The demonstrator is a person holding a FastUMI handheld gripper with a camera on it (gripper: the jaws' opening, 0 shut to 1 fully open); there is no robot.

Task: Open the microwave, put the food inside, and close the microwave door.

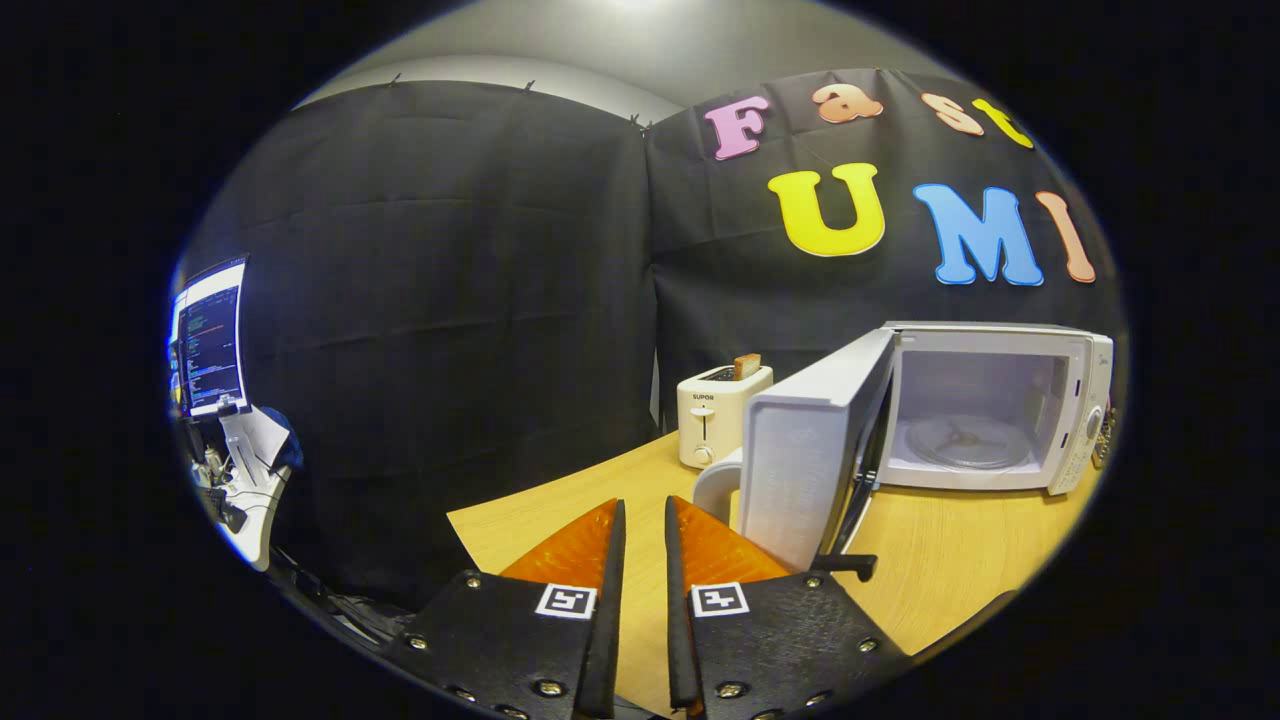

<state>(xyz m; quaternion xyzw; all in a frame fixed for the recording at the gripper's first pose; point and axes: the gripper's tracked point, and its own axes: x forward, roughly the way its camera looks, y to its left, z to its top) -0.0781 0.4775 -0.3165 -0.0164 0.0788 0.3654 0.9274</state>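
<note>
Gripper view: microwave (1075, 400) sits ahead and to the right of the hand-held gripper (645, 520), on the counter (950, 570). Its door (815, 460) is swung wide open, edge toward the fingers; cavity and turntable (968, 442) look bare. Fingers nearly together, a narrow gap left, nothing between them. A white curved item (715, 485) sits just ahead of the fingertips, half hidden behind the door; can't tell what it is, possibly the food's dish. Toaster (715, 412) with a slice of toast (747, 366) stands beyond it, near the booth wall.

Judgement: door step looks done, food pickup is next. To do it well: spread the fingers before closing in, come in left of the door edge so it doesn't get bumped, grip square, lift clear of the door's top before swinging right toward the cavity.
</note>
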